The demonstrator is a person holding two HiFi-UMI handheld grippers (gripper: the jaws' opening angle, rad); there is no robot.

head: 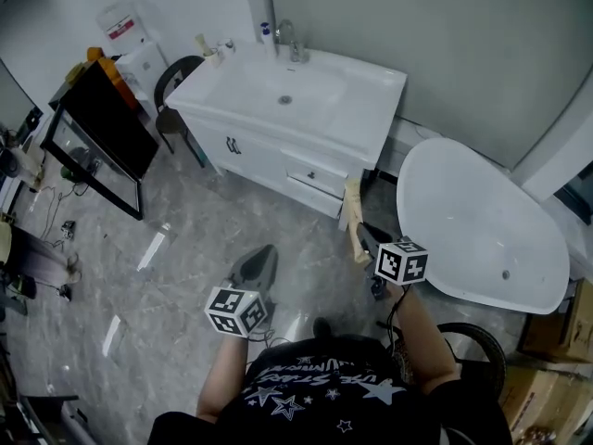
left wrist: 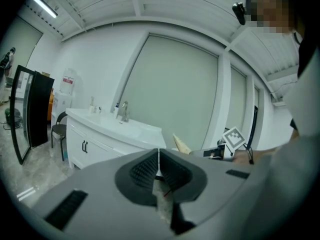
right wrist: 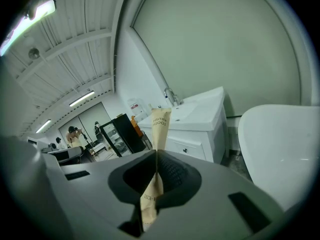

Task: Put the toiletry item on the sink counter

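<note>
A tan paper toothbrush packet [head: 352, 219] [right wrist: 159, 127] sticks up from my right gripper [head: 363, 239] [right wrist: 156, 156], whose jaws are shut on its lower part. It hangs in the air in front of the white sink counter [head: 378, 111] [right wrist: 210, 115], near the vanity's right corner. My left gripper [head: 258, 269] [left wrist: 158, 162] is shut with nothing between its pads, lower and to the left over the floor. In the left gripper view the packet [left wrist: 181, 144] and the right gripper's marker cube [left wrist: 233, 137] show at the right, with the counter [left wrist: 131, 130] beyond.
A faucet [head: 295, 43] and small bottles [head: 212, 49] stand at the counter's back edge. A white bathtub [head: 482, 222] [right wrist: 280, 144] lies to the right of the vanity. A black glass-fronted cabinet [head: 104, 128] and a chair [head: 172, 89] stand at the left.
</note>
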